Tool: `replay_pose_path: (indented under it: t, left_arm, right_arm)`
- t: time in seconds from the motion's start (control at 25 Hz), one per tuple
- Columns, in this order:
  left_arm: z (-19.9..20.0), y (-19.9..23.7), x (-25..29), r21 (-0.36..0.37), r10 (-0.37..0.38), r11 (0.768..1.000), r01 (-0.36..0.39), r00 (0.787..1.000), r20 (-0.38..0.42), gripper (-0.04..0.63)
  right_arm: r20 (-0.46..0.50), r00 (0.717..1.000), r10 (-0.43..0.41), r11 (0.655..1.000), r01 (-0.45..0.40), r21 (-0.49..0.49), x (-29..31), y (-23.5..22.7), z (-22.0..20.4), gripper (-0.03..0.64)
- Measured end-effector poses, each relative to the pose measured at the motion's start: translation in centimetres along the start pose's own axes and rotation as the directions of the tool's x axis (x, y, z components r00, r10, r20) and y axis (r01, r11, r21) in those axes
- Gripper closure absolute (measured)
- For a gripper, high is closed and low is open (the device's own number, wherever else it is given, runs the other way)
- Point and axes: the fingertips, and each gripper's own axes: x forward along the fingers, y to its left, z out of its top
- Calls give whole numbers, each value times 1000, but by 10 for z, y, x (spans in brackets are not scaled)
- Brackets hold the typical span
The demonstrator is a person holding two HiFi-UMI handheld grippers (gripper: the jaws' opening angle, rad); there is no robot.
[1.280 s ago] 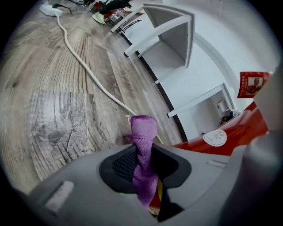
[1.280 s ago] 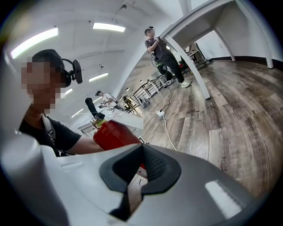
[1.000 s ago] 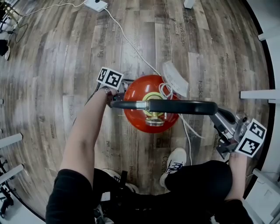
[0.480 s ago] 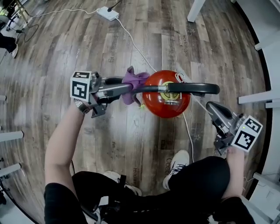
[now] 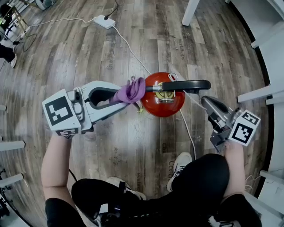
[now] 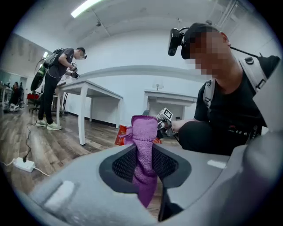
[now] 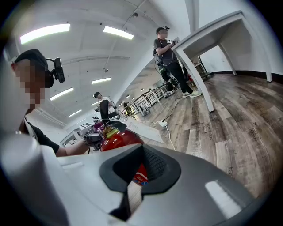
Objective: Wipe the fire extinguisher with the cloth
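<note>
The red fire extinguisher [image 5: 162, 99] stands upright on the wooden floor, its black handle [image 5: 186, 85] pointing right. In the head view my left gripper [image 5: 133, 92] is raised just left of the extinguisher's top. It is shut on a purple cloth [image 5: 129, 91], which sticks up between the pads and hangs below them in the left gripper view [image 6: 143, 150]. My right gripper [image 5: 207, 104] hovers right of the extinguisher, below the handle's end. Its jaws look closed with nothing between them. The red body [image 7: 119, 139] shows past them in the right gripper view.
A white power strip [image 5: 103, 21] lies at the far left, and its cable [image 5: 133, 46] runs to the extinguisher. White table legs [image 5: 191, 11] stand at the back and right. My shoe [image 5: 179, 164] is near the extinguisher. Another person [image 6: 57, 88] stands by a white table [image 6: 88, 90].
My left gripper has come up from low beside the extinguisher's left side, rolling over, and now holds the purple cloth high near the top. The right gripper has hardly moved.
</note>
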Motion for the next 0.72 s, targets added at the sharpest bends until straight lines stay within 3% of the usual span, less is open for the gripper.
replay_pose_path:
  t: [0.24,0.32,0.48,0.6,0.72]
  left_arm:
    - [30,-1,18,77,38,996,-37,999,-9,508]
    - [40,-5,31,124,31,992,-24,998,-57,508]
    - [62,-11,66,282,57,959,-1,980,-190,508]
    - [84,-18,92,349,49,937,26,978,-204,508]
    - [102,-29,120,368,10,928,63,981,-194,509]
  right_arm:
    - [10,1000,-11,1000,11,-16,-8,-4,2,615]
    - [14,1000,-9,1000,10,-10,-9,-7,2,615]
    - [17,1000,5,1000,-5,1,-8,-8,1,614]
    - [22,1000,11,1000,-11,5,-10,-8,2,615]
    - [26,1000,11,1000,-11,9,-12,-9,2,615]
